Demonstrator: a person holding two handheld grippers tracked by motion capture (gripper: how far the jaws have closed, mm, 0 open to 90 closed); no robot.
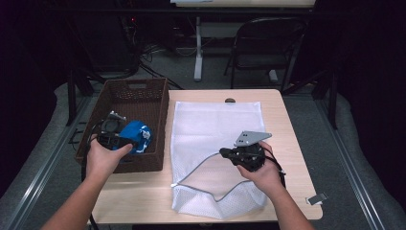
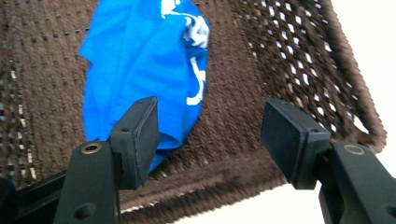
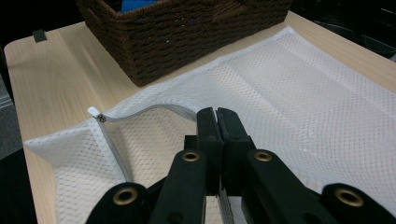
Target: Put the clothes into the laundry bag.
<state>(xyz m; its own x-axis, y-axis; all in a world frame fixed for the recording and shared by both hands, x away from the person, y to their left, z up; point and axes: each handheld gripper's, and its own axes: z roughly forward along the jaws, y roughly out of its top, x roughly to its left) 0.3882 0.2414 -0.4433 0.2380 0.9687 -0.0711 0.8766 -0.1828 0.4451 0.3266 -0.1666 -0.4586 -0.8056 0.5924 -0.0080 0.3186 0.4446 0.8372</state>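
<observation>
1. We see a pale wooden table [image 1: 282, 139] in a dark room, its near left corner bare.
2. Nearest us, the right gripper [image 3: 218, 122] has its jaws pressed together, pinching the zipper edge of the white mesh bag [image 1: 215, 129] and holding its mouth open.
3. Farther left, the left gripper [image 2: 210, 135] has its jaws spread above the blue cloth [image 2: 144, 65] inside the brown wicker basket [image 1: 158, 103], which lies just beside the bag.

— What was the basket [image 1: 158, 103] made of?
— Rough, dark brown woven fibre, with smooth blue cloth [image 2: 144, 60] lying inside.
— And the bag [image 1: 215, 129]?
— Fine white mesh, matt, resting on a pale, smooth wood-grain table [image 1: 282, 115].
</observation>
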